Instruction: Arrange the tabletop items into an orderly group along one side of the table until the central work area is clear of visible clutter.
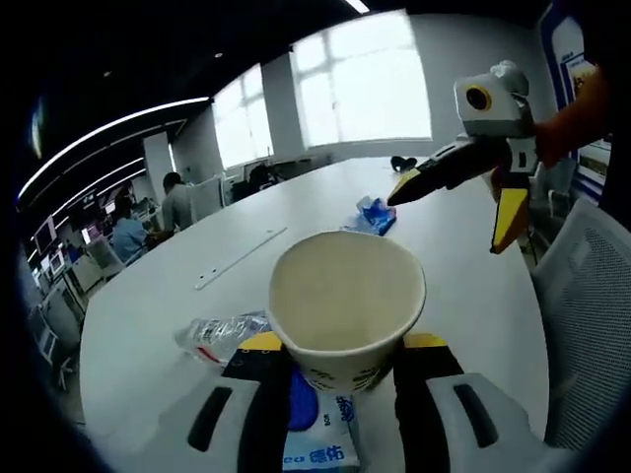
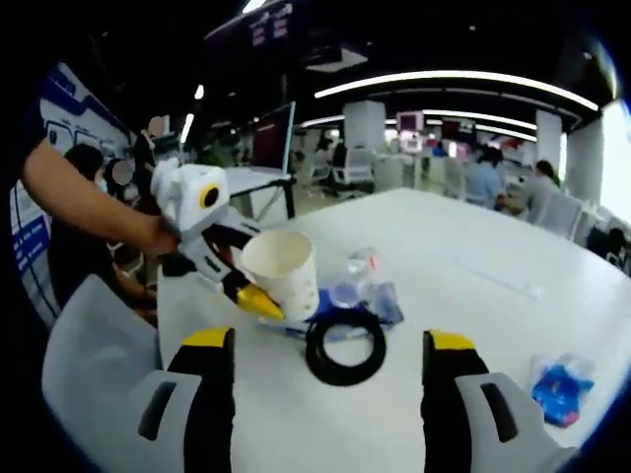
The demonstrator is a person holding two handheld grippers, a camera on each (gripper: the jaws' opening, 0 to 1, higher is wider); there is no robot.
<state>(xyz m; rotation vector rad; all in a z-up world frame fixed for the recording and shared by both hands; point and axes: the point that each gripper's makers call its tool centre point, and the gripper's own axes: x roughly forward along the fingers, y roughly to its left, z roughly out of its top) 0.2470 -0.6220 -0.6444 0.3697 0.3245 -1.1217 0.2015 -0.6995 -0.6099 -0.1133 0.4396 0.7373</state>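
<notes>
An upright paper cup [image 1: 345, 305] sits between the jaws of my left gripper [image 1: 343, 342], which is shut on its lower wall. Under it lies a blue-and-white packet [image 1: 320, 439], and a crushed clear bottle [image 1: 222, 333] lies just to the left. In the right gripper view the left gripper [image 2: 251, 286] holds the cup [image 2: 281, 271] beside the bottle [image 2: 353, 276] and the packet [image 2: 383, 302]. My right gripper [image 2: 328, 342] stands open over a black ring [image 2: 345, 372]. It also hangs open above the table [image 1: 452, 217].
A blue wrapper [image 1: 375, 215] lies mid-table, also seen at the right [image 2: 560, 386]. A long pale strip [image 1: 240, 258] and a small dark object [image 1: 401, 163] lie farther off. A mesh chair [image 1: 592, 296] stands at the table's edge. People sit at desks beyond.
</notes>
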